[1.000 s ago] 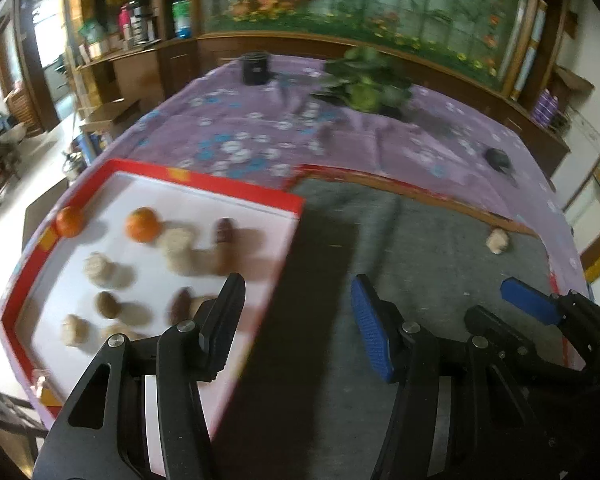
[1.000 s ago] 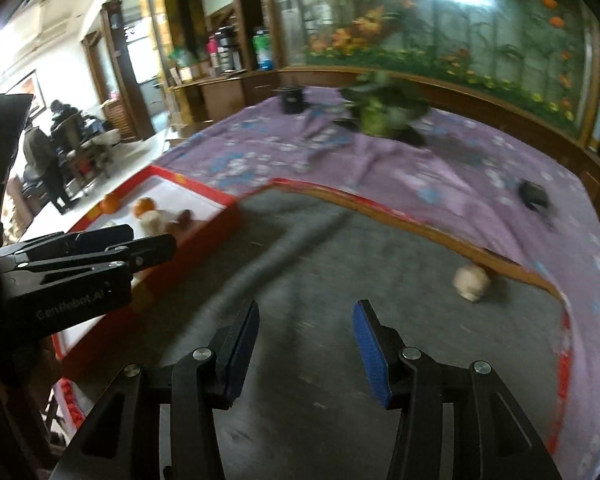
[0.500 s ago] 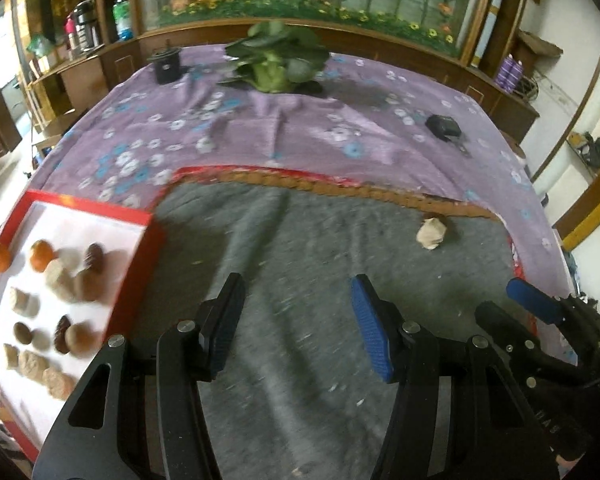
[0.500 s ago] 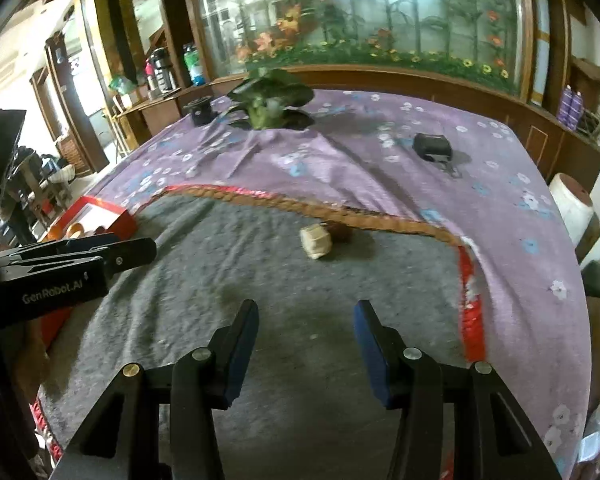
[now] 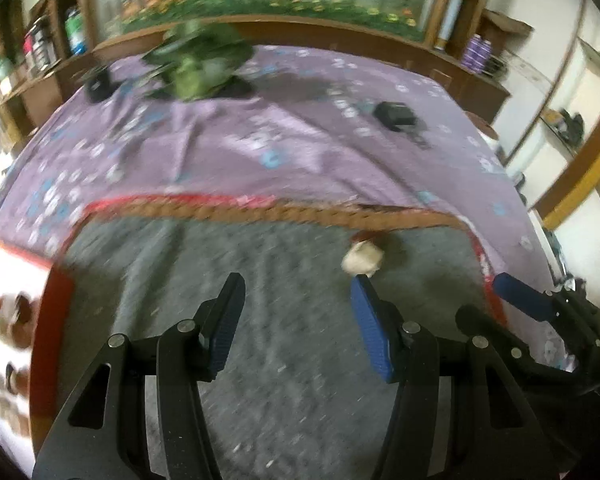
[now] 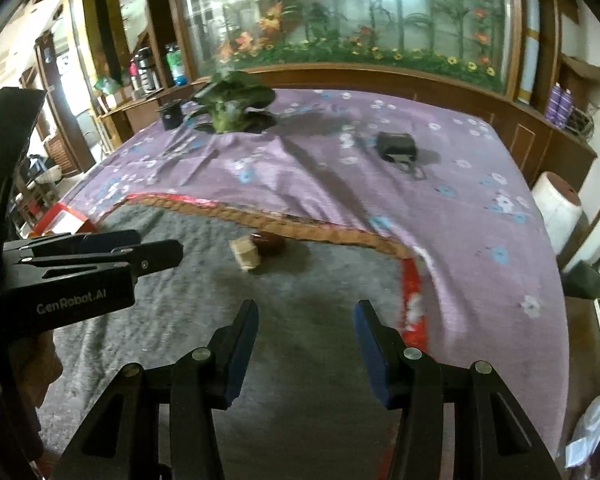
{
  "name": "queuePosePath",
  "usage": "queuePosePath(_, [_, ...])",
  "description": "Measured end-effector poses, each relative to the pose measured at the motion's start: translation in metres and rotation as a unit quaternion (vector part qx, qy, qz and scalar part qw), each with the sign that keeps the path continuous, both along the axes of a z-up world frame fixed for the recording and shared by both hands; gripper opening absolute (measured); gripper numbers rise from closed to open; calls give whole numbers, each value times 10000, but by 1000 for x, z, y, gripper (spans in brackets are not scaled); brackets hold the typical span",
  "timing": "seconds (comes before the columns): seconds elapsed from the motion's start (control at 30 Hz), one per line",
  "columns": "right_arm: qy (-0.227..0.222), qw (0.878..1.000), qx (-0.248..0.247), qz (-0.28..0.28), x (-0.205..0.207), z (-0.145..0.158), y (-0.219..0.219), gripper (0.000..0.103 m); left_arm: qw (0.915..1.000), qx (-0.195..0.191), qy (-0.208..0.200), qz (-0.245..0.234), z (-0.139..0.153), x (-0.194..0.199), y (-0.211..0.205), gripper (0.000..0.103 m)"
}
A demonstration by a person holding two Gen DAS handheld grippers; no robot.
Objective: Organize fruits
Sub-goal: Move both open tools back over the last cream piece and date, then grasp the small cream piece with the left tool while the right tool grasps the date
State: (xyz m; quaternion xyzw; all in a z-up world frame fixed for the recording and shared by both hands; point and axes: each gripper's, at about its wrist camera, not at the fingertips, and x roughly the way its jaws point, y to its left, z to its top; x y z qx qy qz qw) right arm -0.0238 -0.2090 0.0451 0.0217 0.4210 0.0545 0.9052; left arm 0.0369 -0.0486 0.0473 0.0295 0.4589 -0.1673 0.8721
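I read this as a home living or dining room: a large fish tank (image 6: 352, 20) with fake flowers set in a wooden cabinet (image 6: 420, 84), a purple floral tablecloth (image 6: 340, 176), a potted plant (image 6: 232, 106), thermoses and bottles (image 6: 156, 68) on a sideboard.

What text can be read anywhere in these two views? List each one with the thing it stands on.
"GenRobot.AI": in pale letters on the side of the left hand-held gripper, as the right wrist view shows it.
Bottles on the sideboard: their labels are too small and blurred to read.
Red tray and purple flowered cloth: no lettering to be made out.
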Motion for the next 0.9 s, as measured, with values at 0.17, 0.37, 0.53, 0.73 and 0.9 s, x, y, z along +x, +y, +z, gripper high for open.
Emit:
queuePosePath(0.17, [4,10000,9,-81,1,0,-11,49,9975,202,-55,-677,-11,7,-31,55])
queuePosePath(0.37, [45,10000,-26,-15,10,-2,-14,49,9953,379,92,-888,-32,21,-47,55])
queuePosePath(0.53, [102,9999,18,42,18,-6,-12,49,9968,330,-7,-726,-36,28,-46,38])
queuePosePath(0.73, [165,9997,83,129,30,-10,-2,49,9971,160,128,-739,-28,24,-34,25])
queuePosePath(0.9, [198,9997,14,155,40,-11,9,49,9978,102,146,-639,-24,15,-20,25])
